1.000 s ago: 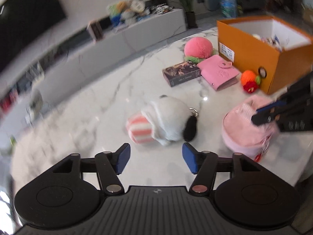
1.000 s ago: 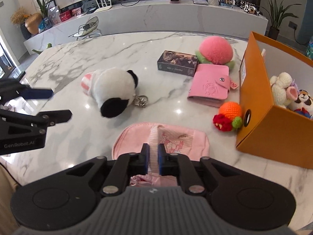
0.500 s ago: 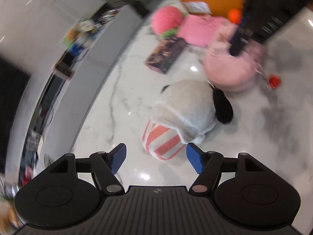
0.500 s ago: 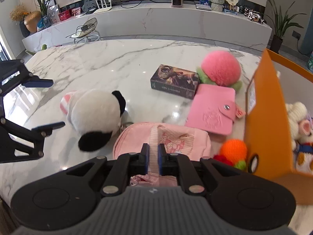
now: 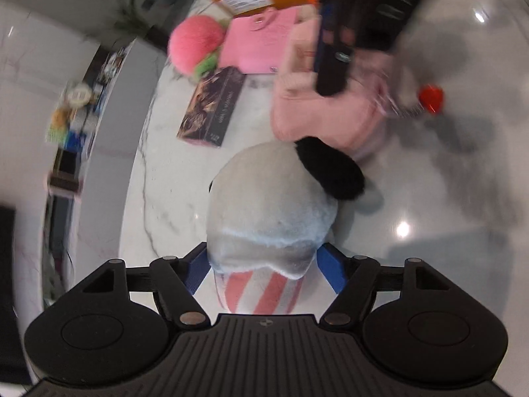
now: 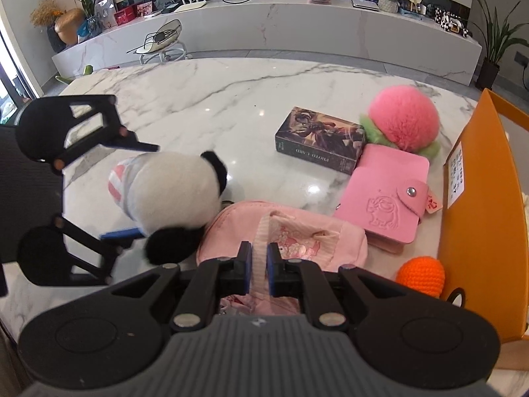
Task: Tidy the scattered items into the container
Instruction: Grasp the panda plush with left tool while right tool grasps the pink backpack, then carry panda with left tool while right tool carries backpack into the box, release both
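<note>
Most of the tidying is left, judging by the bench (image 6: 231, 99): the plush (image 6: 172, 195), pouch (image 6: 297, 235), book (image 6: 317, 145), wallet (image 6: 386, 195), pink pompom (image 6: 403, 119) and orange ball (image 6: 421, 276) all lie outside the orange box (image 6: 479, 218). What the box already holds cannot be seen from here.

The right claw (image 6: 259, 273) is pinched nearly shut on the pouch's strap, the pouch resting on the bench straight ahead of it at 12 o'clock. The box stands at its 3 o'clock, just beside the ball.

The left claw (image 5: 264, 266) stands about half wide, straddling the plush: its blue pads flank the toy's body where the white fur meets the striped end, with the black ear out at 1 o'clock. The pads look close to the fur, but whether they touch it I cannot tell; they do not yet seem to squeeze it. The plush touches the pouch's near edge.
</note>
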{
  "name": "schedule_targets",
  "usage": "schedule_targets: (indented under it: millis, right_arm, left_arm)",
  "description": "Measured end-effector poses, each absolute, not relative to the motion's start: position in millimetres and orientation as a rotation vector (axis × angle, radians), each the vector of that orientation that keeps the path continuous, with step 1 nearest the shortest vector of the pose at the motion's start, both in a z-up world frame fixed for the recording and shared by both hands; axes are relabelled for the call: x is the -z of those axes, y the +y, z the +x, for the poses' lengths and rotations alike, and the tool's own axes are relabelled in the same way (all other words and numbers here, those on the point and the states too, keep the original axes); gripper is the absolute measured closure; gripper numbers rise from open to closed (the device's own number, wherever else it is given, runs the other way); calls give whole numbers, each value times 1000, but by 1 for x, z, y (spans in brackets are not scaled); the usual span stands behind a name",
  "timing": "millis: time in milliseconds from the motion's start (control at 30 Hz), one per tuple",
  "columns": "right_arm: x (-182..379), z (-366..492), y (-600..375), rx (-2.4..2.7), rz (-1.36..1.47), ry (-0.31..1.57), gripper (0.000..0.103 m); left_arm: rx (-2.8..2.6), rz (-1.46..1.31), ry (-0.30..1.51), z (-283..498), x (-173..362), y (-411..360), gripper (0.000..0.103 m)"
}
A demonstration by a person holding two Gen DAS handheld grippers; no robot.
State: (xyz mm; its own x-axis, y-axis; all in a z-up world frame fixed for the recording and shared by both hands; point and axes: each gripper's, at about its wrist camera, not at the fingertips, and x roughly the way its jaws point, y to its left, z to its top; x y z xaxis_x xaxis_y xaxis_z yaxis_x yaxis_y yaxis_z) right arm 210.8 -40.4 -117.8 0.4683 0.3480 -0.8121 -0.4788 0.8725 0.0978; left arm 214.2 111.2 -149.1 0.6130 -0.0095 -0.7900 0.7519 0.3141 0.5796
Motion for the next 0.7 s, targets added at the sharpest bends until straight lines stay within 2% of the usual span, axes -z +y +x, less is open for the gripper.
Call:
schedule_targets:
  millis: [67,200,433,700]
  right_arm:
    - [118,208,-42,-504,-139,960,92]
    - [117,199,-47,-488,-112,963,93]
    - [108,171,-62,-481,-46,965,93]
    - [88,128,-81,-470,-16,936,94]
  left_arm:
    - [549,1101,807,215,147,109,29]
    - [502,967,855,204,138,109,32]
    - [349,576,960,170,117,118,34]
    - [223,318,969,119,85,130,34]
